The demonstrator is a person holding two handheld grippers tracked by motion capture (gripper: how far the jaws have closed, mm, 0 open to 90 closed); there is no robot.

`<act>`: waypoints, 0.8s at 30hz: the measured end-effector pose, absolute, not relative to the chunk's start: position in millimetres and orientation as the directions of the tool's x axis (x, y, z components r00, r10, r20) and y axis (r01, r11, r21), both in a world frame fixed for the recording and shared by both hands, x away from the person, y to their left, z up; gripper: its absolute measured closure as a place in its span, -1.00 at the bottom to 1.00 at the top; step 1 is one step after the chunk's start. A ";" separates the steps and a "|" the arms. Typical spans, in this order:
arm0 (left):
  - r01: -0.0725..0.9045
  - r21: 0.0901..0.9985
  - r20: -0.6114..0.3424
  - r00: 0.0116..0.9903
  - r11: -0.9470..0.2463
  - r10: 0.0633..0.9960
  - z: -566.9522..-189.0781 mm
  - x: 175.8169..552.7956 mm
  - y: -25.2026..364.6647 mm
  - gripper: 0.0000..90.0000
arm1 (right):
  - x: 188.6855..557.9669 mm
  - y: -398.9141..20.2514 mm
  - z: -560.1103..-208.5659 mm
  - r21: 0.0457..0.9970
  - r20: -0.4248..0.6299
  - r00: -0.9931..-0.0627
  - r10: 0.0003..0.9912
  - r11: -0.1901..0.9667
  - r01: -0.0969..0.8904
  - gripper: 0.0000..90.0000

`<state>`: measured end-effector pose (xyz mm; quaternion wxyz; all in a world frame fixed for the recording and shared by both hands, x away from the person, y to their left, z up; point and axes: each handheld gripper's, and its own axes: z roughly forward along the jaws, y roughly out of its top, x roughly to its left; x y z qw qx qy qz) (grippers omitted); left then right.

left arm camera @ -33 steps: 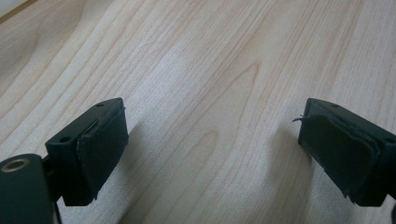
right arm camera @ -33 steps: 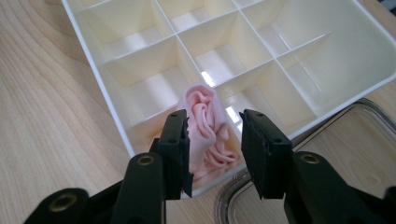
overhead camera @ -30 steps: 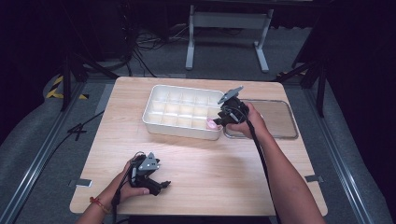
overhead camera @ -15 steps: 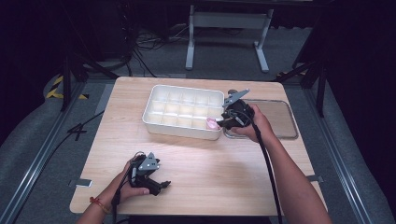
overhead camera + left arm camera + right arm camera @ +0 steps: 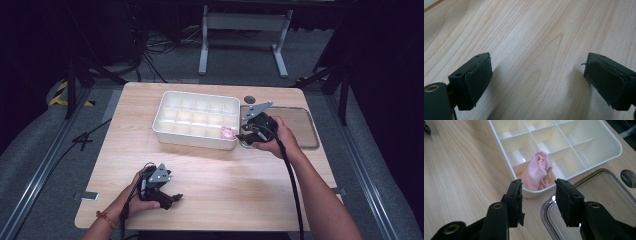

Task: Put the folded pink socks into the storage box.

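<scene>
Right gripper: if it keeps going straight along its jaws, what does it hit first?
Probably the near wall of the white divided tray, right ahead of the open right gripper. The pink cloth sits just behind it in the corner compartment. If the line runs higher, cloth first; depth is unclear.

The left tool (image 5: 172, 198) lay low near the front edge of the bench (image 5: 225, 175), gripped by the left hand (image 5: 140, 197), its jaws spread wide and holding nothing. The right tool (image 5: 243, 136) reached forward in the right hand (image 5: 275, 137), forearm extended, jaws parted and empty.
</scene>
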<state>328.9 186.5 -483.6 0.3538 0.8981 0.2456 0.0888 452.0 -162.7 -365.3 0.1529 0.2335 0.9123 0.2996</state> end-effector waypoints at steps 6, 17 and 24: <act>0.379 0.679 -0.015 0.863 -0.628 0.505 -483.6 328.9 186.4 -0.81 | 444.9 -169.0 -366.0 0.618 -0.157 -0.839 0.521 0.715 0.328 0.22; 0.379 0.681 -0.015 0.863 -0.627 0.505 -483.7 328.8 186.3 -0.81 | 431.1 -179.5 -368.3 0.615 -0.189 -0.834 0.518 0.724 0.311 0.12; 0.380 0.679 -0.015 0.863 -0.628 0.505 -483.6 328.8 186.3 -0.81 | 421.6 -186.5 -372.2 0.610 -0.205 -0.831 0.516 0.732 0.304 0.07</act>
